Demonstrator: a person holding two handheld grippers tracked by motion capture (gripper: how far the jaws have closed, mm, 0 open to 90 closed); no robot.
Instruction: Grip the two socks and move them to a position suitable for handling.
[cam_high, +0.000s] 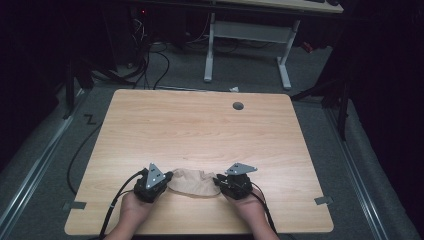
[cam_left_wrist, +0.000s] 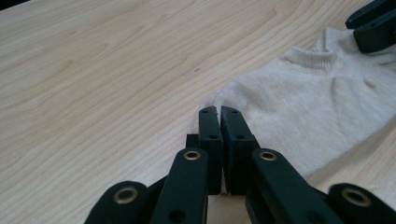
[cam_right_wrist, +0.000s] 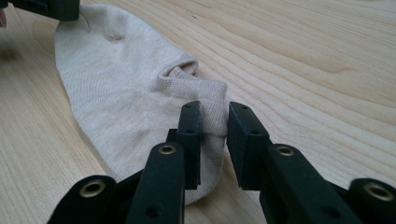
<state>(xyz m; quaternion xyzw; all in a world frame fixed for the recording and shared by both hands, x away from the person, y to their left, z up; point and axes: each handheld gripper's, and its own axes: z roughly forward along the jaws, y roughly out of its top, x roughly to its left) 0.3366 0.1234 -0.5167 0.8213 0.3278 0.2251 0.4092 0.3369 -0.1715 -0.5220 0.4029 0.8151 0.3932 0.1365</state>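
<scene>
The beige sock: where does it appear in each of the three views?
High view: the sock lies near the front edge, between both hand-held grippers.
Left gripper view: at right, beyond the jaws.
Right gripper view: left of centre.
Shared landmark: the ribbed cuff.

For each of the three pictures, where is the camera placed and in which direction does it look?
High view: above the person's side, looking forward and down on the table; both hands, left gripper and right gripper show.
Left gripper view: rides the left gripper, looking along its shut jaws at the beige sock.
Right gripper view: rides the right gripper, looking along its parted jaws around the sock's cuff.
All views share the sock; each gripper view shows the other gripper at its top edge.
</scene>
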